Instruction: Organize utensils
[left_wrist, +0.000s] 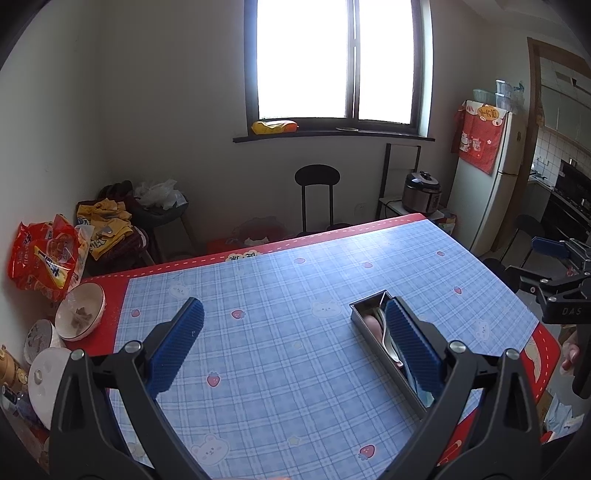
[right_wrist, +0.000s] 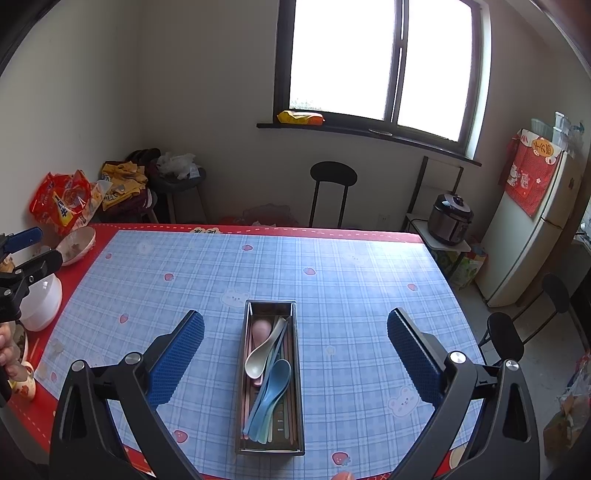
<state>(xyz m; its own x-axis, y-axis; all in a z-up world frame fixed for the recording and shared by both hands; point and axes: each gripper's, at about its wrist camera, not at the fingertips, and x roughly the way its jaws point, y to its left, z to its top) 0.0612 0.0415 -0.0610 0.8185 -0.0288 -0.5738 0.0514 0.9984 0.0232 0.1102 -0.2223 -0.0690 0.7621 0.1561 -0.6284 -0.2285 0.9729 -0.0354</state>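
Observation:
A long metal utensil tray (right_wrist: 300, 373) lies on the blue checked tablecloth (right_wrist: 332, 280). In it lie a pink spoon (right_wrist: 260, 328), a white spoon (right_wrist: 258, 360), a blue spoon (right_wrist: 275, 382) and several chopsticks. My right gripper (right_wrist: 295, 356) is open and empty, above the tray with a finger on either side. My left gripper (left_wrist: 295, 345) is open and empty over the cloth to the tray's left. Its right finger (left_wrist: 413, 347) hides part of the tray (left_wrist: 364, 306) in the left wrist view. The right gripper (left_wrist: 554, 273) shows at that view's right edge.
Bowls (left_wrist: 79, 312) and a white lid (left_wrist: 46, 380) stand along the table's left red border. Red snack bags (left_wrist: 44, 258) lie beside them. A mug (right_wrist: 24, 380) stands at the near left. A black stool (right_wrist: 332, 192), a rice cooker (right_wrist: 450, 219) and a fridge (right_wrist: 532, 240) stand beyond the table.

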